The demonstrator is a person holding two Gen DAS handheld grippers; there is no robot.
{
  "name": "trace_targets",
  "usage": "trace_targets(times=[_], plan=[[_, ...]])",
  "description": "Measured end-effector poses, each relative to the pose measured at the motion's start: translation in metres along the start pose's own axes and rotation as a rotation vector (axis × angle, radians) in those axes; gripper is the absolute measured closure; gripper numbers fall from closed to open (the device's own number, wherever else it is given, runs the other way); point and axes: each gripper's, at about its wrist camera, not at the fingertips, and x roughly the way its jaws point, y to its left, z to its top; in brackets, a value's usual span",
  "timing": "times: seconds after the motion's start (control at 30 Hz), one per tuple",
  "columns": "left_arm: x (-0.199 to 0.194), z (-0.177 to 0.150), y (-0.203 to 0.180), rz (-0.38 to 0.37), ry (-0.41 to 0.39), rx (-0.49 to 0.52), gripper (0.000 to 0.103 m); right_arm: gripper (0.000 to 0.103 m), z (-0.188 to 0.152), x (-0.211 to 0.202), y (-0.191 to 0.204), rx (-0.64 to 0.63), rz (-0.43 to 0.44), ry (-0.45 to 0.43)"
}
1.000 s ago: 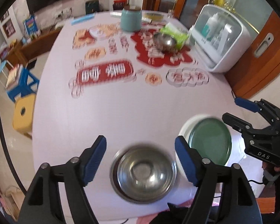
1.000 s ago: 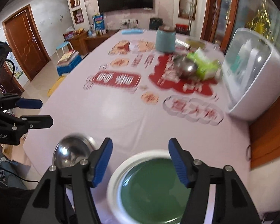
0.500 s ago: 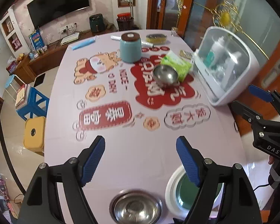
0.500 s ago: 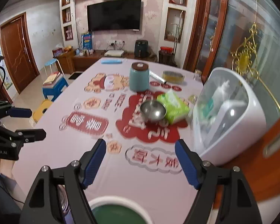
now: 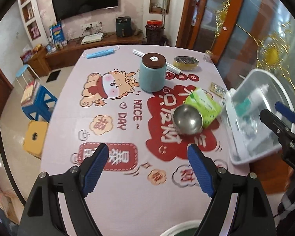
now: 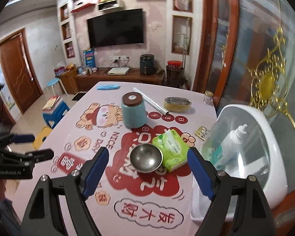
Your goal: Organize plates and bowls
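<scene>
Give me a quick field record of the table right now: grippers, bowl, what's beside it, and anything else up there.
left gripper: open, holding nothing
right gripper: open, holding nothing
steel bowl: tilted, leaning on the green tissue pack
blue jar: upright, brown lid on, beyond the bowl
white cabinet: table's right edge, bottles inside
plate: only a white rim at the left view's bottom edge
face mask: far end
</scene>
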Motion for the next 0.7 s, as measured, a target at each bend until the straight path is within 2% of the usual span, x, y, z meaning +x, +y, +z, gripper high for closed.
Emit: trace_targets(times=[0.1, 0.37, 0.7], plan=[[0.026, 0.014, -0.004, -0.008, 0.006, -0.040, 0.022, 0.020, 0.001, 0.029, -0.019, 0.067, -0.033, 0.035], [0.097, 0.039, -0.026, -0.036, 0.035, -0.055, 0.022, 0.020, -0.017, 0.106, -0.051, 0.212, 0.036, 0.154], [0.189, 0.039, -0.047, -0.094, 0.121, -0.089, 0.022, 0.020, -0.041, 0.175, -0.056, 0.313, 0.102, 0.281]])
